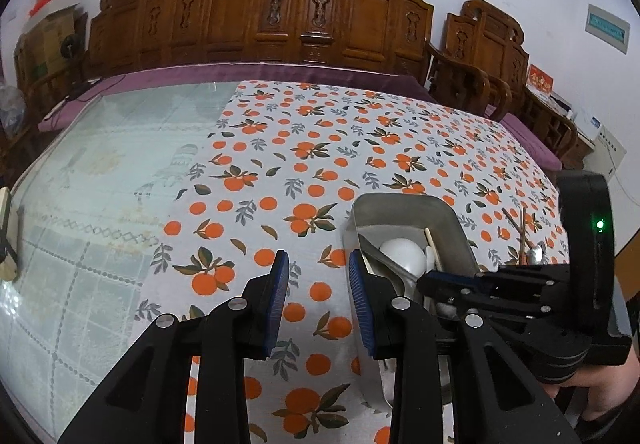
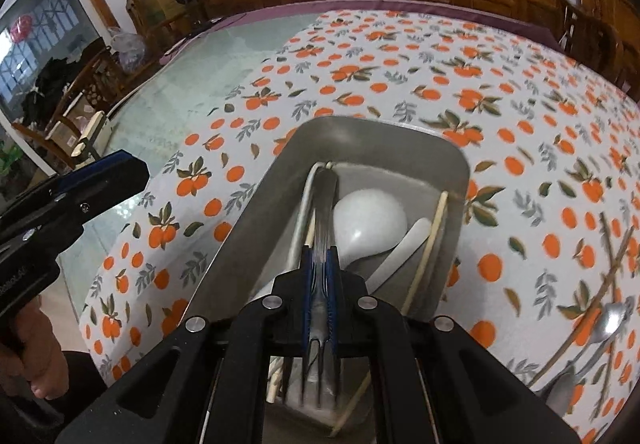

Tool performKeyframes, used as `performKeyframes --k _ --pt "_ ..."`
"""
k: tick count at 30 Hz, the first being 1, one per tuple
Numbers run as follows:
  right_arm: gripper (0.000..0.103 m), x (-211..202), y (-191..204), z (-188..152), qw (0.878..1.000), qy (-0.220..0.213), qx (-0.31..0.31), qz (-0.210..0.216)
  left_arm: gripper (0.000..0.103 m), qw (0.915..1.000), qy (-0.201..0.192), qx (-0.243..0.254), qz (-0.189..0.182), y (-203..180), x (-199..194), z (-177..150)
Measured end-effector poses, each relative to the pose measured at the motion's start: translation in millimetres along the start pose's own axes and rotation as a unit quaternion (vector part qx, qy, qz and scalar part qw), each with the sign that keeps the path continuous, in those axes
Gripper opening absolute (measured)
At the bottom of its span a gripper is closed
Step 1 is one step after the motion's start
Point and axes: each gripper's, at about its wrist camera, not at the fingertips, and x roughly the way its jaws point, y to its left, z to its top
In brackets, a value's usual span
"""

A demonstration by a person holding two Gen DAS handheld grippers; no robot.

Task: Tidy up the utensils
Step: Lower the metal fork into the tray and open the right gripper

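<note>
A ladle (image 2: 370,222), fork (image 2: 325,203) and chopstick (image 2: 430,244) are lying in the tray (image 2: 256,211). Right of the tray, a spoon (image 2: 608,318) and chopsticks (image 2: 612,256) are lying on the cloth (image 2: 400,91).

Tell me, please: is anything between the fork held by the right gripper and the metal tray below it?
Nothing visible blocks it. The right gripper holds the fork directly above the metal tray. A white spoon and chopsticks already lie inside, to the right of the fork.
</note>
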Motion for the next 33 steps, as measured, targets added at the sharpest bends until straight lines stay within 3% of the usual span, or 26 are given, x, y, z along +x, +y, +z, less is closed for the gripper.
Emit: performKeyframes --k 5,9,21,27,29,31,33 --pt "0.010 -3.1 -1.6 0.8 0.999 -0.006 0.013 0.030 0.029 1.0000 0.002 0.003 0.000 -1.5 1.1 -0.4" --pt "0.010 -19.4 -4.8 -0.7 0.999 -0.023 0.001 0.031 0.030 1.0000 0.001 0.006 -0.003 -6.1 0.6 -1.5" --pt "0.010 -100.4 -53.7 -41.5 0.995 -0.085 -0.029 -0.030 0.031 0.9992 -0.005 0.037 -0.016 -43.0 -1.4 -6.5" --pt "0.010 -127.6 -87.0 -66.0 0.993 -0.097 -0.025 -0.067 0.042 0.9984 -0.006 0.052 -0.021 -61.5 -0.5 -9.5" --pt "0.010 -134.6 -98.9 -73.0 0.991 -0.097 -0.026 -0.083 0.054 0.9982 -0.009 0.052 -0.027 -66.6 -1.3 -10.2" --pt "0.010 -140.0 -110.9 -79.9 0.990 -0.096 -0.026 -0.096 0.058 0.9979 -0.012 0.055 -0.031 -74.8 -2.3 -10.7" --pt "0.020 -142.9 -126.9 -85.9 0.989 -0.092 -0.025 -0.112 0.062 0.9977 -0.015 0.056 -0.036 -81.5 -3.0 -12.6"
